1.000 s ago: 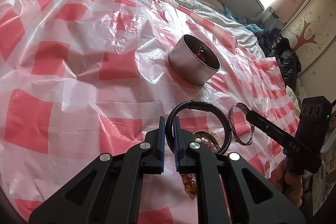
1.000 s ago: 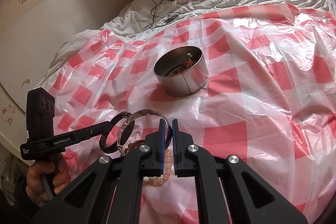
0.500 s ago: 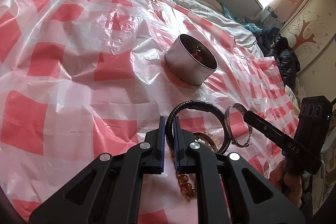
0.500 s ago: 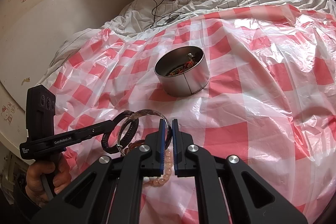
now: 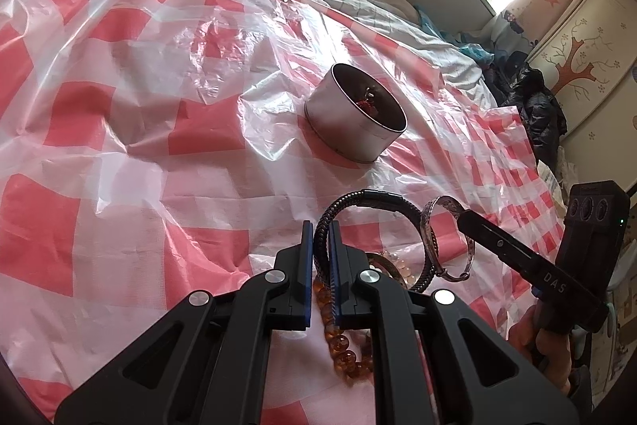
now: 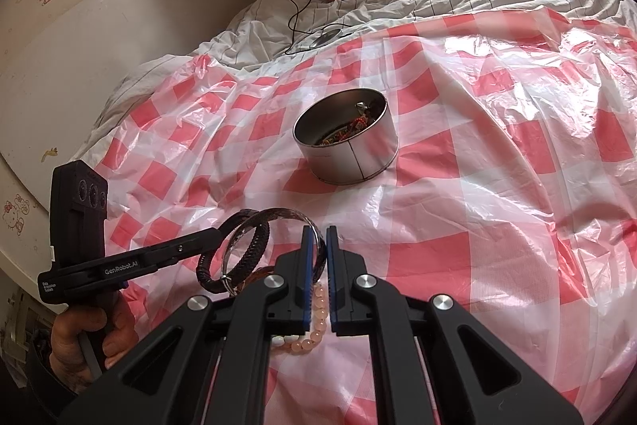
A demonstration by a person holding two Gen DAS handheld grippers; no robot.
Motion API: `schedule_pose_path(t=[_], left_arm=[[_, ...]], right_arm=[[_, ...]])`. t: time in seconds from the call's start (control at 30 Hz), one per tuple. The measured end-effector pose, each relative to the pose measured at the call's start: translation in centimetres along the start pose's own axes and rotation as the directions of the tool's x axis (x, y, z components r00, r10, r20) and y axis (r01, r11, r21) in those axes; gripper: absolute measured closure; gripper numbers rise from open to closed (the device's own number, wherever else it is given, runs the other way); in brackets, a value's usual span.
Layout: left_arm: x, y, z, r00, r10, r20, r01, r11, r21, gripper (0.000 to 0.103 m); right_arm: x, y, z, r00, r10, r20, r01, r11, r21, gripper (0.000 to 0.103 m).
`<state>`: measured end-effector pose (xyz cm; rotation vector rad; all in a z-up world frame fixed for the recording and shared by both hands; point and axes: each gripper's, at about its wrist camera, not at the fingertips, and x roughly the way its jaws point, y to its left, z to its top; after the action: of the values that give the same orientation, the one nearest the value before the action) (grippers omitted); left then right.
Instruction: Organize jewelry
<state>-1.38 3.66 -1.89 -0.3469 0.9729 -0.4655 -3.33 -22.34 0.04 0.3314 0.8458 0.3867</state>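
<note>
My left claw is pinching nearly together on the black braided leather bracelet, its loop standing up ahead of the pads. My right claw is clamping just as narrowly on the silver bangle, lifted beside the other bracelet. Under my claws, an amber bead bracelet and a pale pink bead bracelet are lying on the red-checked plastic sheet covering the bed. Ahead of both claws, well apart, the round metal tin is sitting open with jewelry inside.
</note>
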Motion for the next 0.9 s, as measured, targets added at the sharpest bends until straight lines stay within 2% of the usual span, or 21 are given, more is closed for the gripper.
schedule_pose_path(t=[0.9], left_arm=[[0.40,-0.05,0.13,1.000,-0.009,-0.002,0.009,1.000,0.006,0.096]], right_arm=[[-0.06,0.10,0.11,1.000,0.003,0.000,-0.003,1.000,-0.003,0.096]])
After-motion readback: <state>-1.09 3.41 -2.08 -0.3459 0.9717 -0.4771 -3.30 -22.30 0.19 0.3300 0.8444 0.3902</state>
